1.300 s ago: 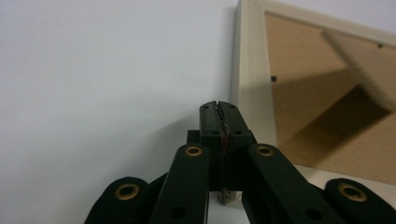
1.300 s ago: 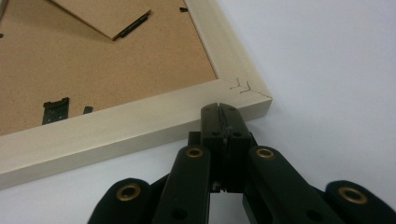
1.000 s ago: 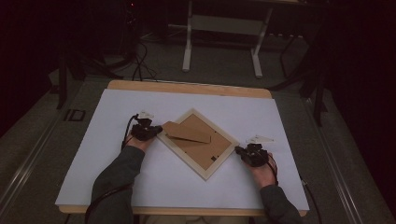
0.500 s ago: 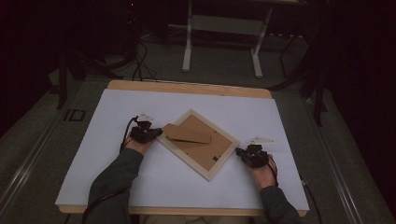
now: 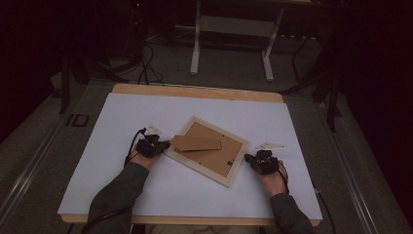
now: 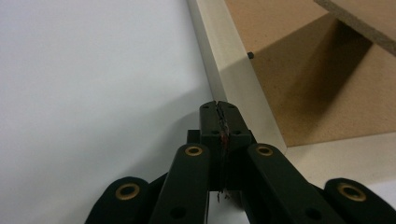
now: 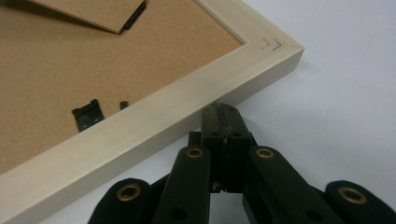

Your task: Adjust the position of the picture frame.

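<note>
The frame (image 5: 207, 150) lies face down on the desk (image 5: 146, 112). Both grippers are pressed together, the left gripper (image 6: 218, 105) and right gripper (image 7: 220, 108) touching opposite edges. Push gently from both sides, so the frame turns slowly without skidding.

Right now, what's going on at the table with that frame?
A person holds a gripper in each hand against a pale wooden picture frame that lies face down on the white table cover, its brown backing and stand flap up. The left gripper is shut at the frame's left edge; the right gripper is shut at its right edge. Neither grips anything.
</note>
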`<action>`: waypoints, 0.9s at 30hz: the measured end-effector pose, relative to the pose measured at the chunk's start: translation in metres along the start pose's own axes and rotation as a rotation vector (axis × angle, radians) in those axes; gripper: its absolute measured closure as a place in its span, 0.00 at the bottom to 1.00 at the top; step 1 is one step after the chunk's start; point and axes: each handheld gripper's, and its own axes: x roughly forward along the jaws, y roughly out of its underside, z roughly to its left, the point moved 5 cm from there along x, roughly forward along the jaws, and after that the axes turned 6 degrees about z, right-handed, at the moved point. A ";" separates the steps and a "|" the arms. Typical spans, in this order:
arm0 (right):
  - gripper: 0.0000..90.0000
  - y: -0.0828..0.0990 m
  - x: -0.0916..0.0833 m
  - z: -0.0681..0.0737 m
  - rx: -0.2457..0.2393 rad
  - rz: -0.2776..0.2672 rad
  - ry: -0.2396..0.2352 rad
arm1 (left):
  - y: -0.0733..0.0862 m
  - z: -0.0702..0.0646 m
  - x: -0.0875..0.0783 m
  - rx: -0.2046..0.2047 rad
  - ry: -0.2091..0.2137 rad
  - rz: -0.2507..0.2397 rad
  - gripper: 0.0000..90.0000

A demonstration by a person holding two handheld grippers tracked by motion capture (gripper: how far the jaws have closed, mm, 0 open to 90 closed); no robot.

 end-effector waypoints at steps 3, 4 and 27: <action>1.00 0.000 0.000 0.000 -0.001 -0.001 0.004 | 0.002 -0.003 -0.002 -0.006 0.001 0.001 1.00; 1.00 0.000 0.000 0.000 -0.001 -0.001 0.004 | 0.002 -0.003 -0.002 -0.006 0.001 0.001 1.00; 1.00 -0.003 0.002 0.019 -0.042 0.022 0.013 | 0.028 -0.023 -0.020 -0.059 -0.048 0.004 1.00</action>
